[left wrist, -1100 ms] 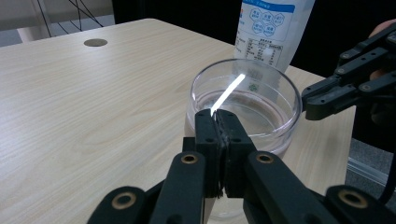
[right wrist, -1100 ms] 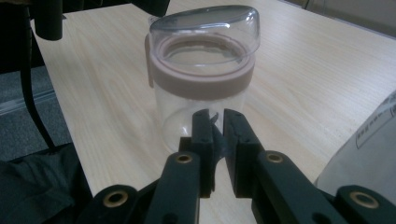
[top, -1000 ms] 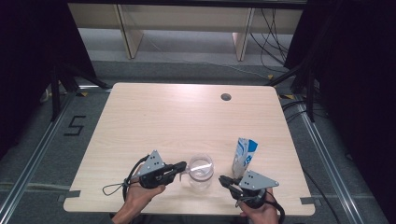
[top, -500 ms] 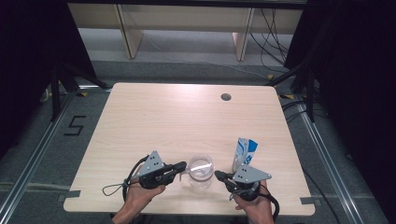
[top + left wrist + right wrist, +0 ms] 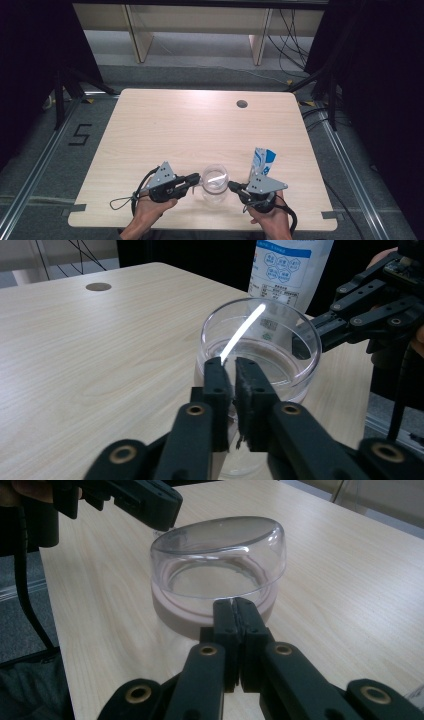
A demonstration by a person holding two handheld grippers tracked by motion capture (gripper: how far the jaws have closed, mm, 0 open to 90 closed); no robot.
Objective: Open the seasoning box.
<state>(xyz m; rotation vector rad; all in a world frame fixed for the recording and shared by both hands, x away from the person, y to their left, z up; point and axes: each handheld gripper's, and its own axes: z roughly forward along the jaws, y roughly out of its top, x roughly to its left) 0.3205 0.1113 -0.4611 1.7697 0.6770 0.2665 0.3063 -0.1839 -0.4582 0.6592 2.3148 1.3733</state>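
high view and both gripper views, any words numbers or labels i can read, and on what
"5": black mark on the floor left of the table.
White and blue pouch: rows of blue hexagon icons, a block of fine print and a small code patch, all too small and blurred to read.
Clear glass jar: no text.
Both grippers: no readable marking.

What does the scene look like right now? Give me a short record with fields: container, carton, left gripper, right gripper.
container: clear round container, upright near the table front edge, between both grippers
carton: white and blue carton, standing right of the container
left gripper: left gripper at the container's rim, jaws have just been opening, narrow gap
right gripper: right gripper at the opposite rim, jaws pressed together
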